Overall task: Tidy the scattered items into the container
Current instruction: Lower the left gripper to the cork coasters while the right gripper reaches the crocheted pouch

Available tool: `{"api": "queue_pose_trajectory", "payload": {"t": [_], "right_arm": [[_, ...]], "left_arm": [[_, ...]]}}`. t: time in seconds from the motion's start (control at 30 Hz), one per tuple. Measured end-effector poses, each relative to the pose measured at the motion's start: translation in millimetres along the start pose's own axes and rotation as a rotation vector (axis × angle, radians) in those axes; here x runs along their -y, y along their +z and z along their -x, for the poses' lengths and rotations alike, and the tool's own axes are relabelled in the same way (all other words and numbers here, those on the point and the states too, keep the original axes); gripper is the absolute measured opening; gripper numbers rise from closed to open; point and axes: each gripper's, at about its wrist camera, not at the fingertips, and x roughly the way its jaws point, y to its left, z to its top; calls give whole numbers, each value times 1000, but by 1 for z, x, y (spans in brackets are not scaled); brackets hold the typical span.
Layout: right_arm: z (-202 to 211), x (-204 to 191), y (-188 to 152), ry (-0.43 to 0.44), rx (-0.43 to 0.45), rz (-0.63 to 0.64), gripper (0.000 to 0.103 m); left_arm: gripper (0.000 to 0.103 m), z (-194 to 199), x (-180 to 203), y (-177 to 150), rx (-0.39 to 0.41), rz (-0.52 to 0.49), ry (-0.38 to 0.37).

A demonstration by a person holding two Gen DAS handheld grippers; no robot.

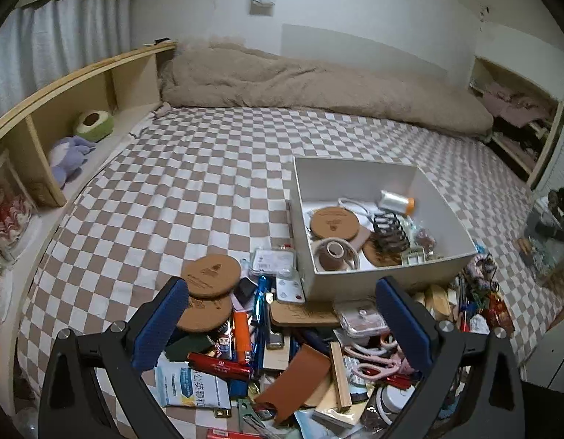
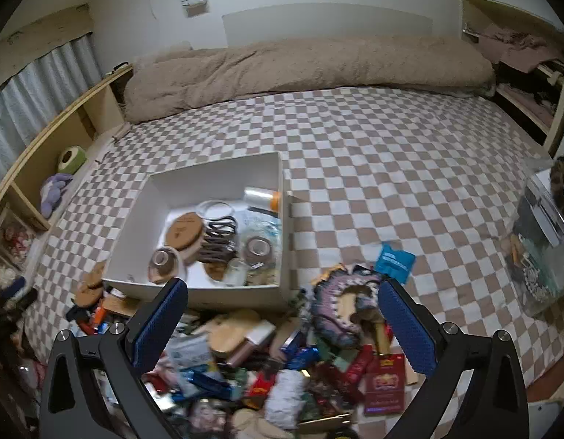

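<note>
Blue-padded left tongs (image 1: pixel 282 314) are wide open with nothing between them, hanging over the messy pile (image 1: pixel 282 358) on the checkered bed (image 1: pixel 172 183). From the left wrist view, the white box (image 1: pixel 355 274) sits on the bed just past the pile, a bit right of centre, already holding a cork coaster (image 1: pixel 334 222), a tape roll (image 1: pixel 335 249), a black clip rack (image 1: pixel 390 234) and a small white bottle with an orange cap (image 1: pixel 395 201). Two more cork coasters (image 1: pixel 210 274) lie stacked near the left pad, next to an orange pen-like thing (image 1: pixel 241 333).

Over on the right wrist view, the right tongs (image 2: pixel 282 314) are also spread open and empty, above the other end of the heap. A crocheted purple piece (image 2: pixel 340 303) and a red packet (image 2: pixel 386 384) are closest. The box shows up to the left here.

My worry: everything's overlapping, so a grab could pinch two things at once or drag neighbours off the bed edge. Flat coasters may slip out of the pads too. Bumping the box's near wall could shove it on the soft bedding.
</note>
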Motion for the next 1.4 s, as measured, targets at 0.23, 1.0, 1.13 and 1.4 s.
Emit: {"api": "queue_pose_trajectory", "payload": {"t": [0.23, 1.0, 1.13, 1.4], "right_arm": [[-25, 31, -26, -24, 5, -12, 103], [-99, 61, -59, -23, -26, -17, 103], [-110, 64, -56, -19, -71, -25, 103], [-130, 68, -49, -91, -137, -8, 103]], "left_arm": [[103, 1, -11, 4, 17, 37, 7], [103, -85, -92, -8, -83, 182, 197], [103, -109, -98, -11, -121, 167, 214], [103, -149, -109, -17, -205, 171, 257]]}}
